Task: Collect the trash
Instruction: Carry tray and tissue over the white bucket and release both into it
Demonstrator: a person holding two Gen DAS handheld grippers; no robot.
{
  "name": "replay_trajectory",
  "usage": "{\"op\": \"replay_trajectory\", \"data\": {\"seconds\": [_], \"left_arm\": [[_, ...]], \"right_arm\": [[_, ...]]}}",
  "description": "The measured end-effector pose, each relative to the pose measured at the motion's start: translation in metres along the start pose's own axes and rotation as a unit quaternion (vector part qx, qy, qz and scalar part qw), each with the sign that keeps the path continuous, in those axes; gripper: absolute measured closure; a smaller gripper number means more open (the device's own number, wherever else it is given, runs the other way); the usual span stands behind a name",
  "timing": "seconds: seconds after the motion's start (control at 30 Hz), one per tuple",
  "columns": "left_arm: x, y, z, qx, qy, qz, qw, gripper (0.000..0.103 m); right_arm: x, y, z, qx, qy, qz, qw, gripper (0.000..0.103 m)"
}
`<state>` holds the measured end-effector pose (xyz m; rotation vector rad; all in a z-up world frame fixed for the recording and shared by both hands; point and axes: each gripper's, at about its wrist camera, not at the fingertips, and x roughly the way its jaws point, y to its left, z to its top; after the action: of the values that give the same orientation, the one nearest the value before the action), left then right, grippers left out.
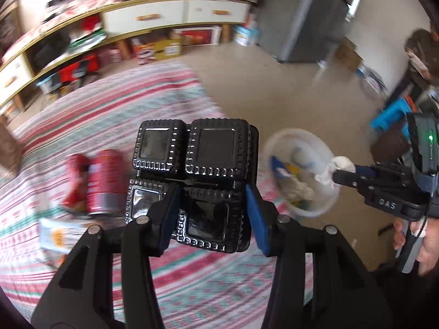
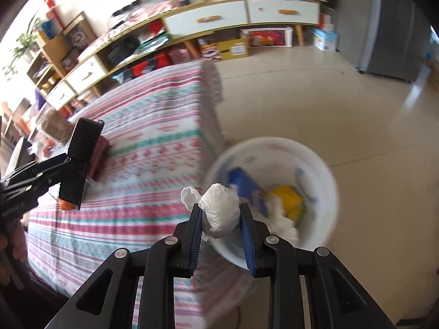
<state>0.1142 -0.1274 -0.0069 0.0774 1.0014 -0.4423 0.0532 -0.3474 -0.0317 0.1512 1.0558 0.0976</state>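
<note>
My left gripper [image 1: 211, 208] is shut on a black plastic compartment tray [image 1: 197, 164] and holds it above the striped tablecloth [image 1: 109, 115]. The tray and left gripper also show in the right wrist view [image 2: 82, 161]. My right gripper [image 2: 221, 216] is shut on a crumpled white paper wad [image 2: 219, 205], held over the near rim of a white trash bucket [image 2: 323, 170] on the floor. The bucket [image 1: 323, 148] holds blue, yellow and white scraps. The right gripper shows in the left wrist view [image 1: 337, 175] with the wad [image 1: 340, 164].
A red can [image 1: 104, 181] and a light wrapper [image 1: 57, 233] lie on the table left of the tray. A low shelf unit [image 2: 208, 16] runs along the far wall. A grey fridge [image 1: 307, 19] stands at the back right. Tiled floor [image 2: 301, 96] surrounds the bucket.
</note>
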Motion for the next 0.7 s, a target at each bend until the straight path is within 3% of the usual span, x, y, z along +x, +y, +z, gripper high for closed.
{"op": "replay_trajectory", "data": {"seconds": [0.17, 0.4, 0.67, 0.7], "left_arm": [[0.025, -0.053, 0.010, 0.031, 0.007, -0.044, 0.9985, 0.053], [0.062, -0.109, 0.034, 0.016, 0.023, -0.136, 0.9904, 0.052], [0.102, -0.120, 0.038, -0.011, 0.072, -0.179, 0.9811, 0.051], [0.103, -0.121, 0.035, -0.015, 0.077, -0.183, 0.9800, 0.045]], "right_arm": [[-0.012, -0.042, -0.019, 0.029, 0.001, -0.020, 0.999, 0.075], [-0.027, -0.089, -0.041, 0.063, 0.003, -0.035, 0.997, 0.075], [-0.033, -0.103, -0.043, 0.071, -0.002, -0.034, 0.997, 0.075], [-0.032, -0.102, -0.043, 0.070, -0.002, -0.034, 0.997, 0.075]]}}
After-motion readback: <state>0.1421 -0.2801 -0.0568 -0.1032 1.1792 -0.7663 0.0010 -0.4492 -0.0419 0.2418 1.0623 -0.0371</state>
